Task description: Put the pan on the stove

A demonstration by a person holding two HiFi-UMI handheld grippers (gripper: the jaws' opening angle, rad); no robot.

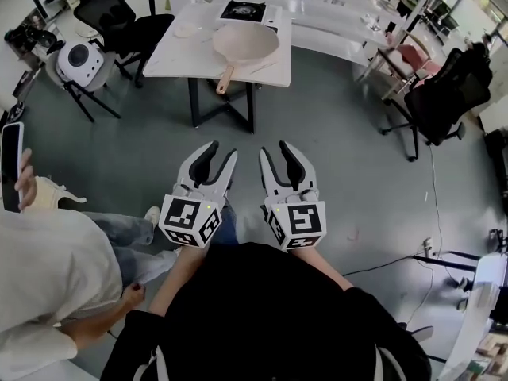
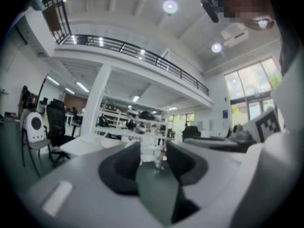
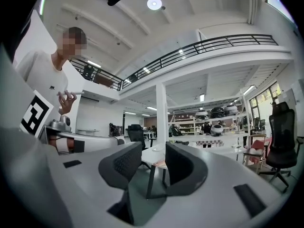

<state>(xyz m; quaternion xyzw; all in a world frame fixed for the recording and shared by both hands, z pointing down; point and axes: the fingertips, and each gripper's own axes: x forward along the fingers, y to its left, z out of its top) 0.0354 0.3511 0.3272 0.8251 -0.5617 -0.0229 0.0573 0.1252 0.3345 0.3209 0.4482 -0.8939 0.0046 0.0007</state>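
A cream pan (image 1: 246,42) with a long handle (image 1: 225,79) lies on a white table (image 1: 181,57) ahead of me. Behind it on the same table stands a black single-burner stove (image 1: 243,10). Both grippers hang side by side over the grey floor, well short of the table. My left gripper (image 1: 222,149) is open with nothing between its fingers, and my right gripper (image 1: 275,149) is open and empty too. In the left gripper view the gripper (image 2: 153,148) points at distant shelving. In the right gripper view the gripper (image 3: 153,156) frames the table's near end (image 3: 153,155).
A person in white (image 1: 40,268) stands at my left holding a phone (image 1: 11,165). Black office chairs (image 1: 119,14) (image 1: 444,94) flank the table. A white round device (image 1: 78,62) sits on a chair at far left. A pale dish (image 1: 188,31) lies on the table's left part.
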